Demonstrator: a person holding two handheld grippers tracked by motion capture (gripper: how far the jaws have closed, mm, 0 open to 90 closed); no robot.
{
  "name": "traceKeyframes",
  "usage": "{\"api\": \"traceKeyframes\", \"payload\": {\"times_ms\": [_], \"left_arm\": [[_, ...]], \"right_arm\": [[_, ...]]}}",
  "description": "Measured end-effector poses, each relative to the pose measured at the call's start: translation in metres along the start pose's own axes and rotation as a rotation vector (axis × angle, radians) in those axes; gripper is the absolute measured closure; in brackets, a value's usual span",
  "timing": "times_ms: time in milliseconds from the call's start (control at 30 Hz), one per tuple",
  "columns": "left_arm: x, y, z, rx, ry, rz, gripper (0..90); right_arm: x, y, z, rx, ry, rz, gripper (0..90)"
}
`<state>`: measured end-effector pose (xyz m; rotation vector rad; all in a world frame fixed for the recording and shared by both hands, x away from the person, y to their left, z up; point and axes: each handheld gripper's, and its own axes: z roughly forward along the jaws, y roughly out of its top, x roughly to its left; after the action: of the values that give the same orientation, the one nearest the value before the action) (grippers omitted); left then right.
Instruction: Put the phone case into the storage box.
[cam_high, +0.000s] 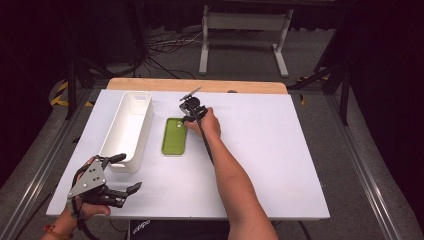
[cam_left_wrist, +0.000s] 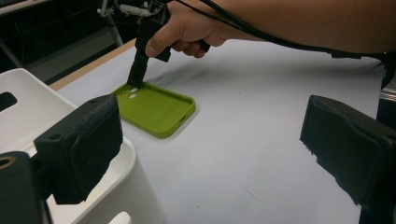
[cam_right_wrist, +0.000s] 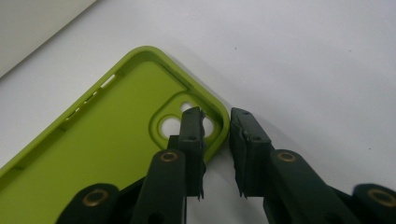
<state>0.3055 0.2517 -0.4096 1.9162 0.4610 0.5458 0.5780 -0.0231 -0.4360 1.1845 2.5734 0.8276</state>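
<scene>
Right tongs (cam_right_wrist: 217, 122) straddling the green phone case (cam_right_wrist: 102, 158) rim, not quite clamped; left tongs (cam_left_wrist: 210, 154) idling released. Probably needing a firmer pinch, then lifting toward white bin (cam_high: 127, 127).

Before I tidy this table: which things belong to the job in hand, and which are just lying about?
In the job:
green phone case
right tool, jaws straddling the case's corner rim

Lying about:
white bin
left tool, open, holding nothing
</scene>
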Motion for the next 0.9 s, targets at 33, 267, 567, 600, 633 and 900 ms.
{"api": "traceKeyframes", "payload": {"times_ms": [33, 267, 567, 600, 633, 900], "left_arm": [[0.001, 0.000, 0.001, 0.002, -0.004, -0.009, 6.5], [0.002, -0.001, 0.003, 0.009, -0.022, -0.021, 6.5], [0.001, 0.000, 0.004, 0.015, -0.025, -0.030, 6.8], [0.001, 0.000, 0.004, 0.010, -0.019, -0.034, 6.8], [0.001, 0.000, 0.005, 0.007, -0.016, -0.041, 7.1], [0.000, 0.005, 0.010, 0.028, 0.018, -0.076, 8.5]], "right_arm": [[0.000, 0.000, 0.000, -0.002, -0.006, 0.001, 80.4], [0.014, 0.002, 0.000, 0.013, -0.116, -0.021, 84.8], [0.017, -0.001, -0.004, -0.011, -0.165, 0.008, 88.0], [0.017, -0.001, -0.004, -0.016, -0.167, 0.011, 88.1], [0.016, -0.002, -0.006, -0.020, -0.165, 0.010, 88.1], [0.019, -0.010, -0.032, -0.132, -0.187, 0.020, 88.1]]}}
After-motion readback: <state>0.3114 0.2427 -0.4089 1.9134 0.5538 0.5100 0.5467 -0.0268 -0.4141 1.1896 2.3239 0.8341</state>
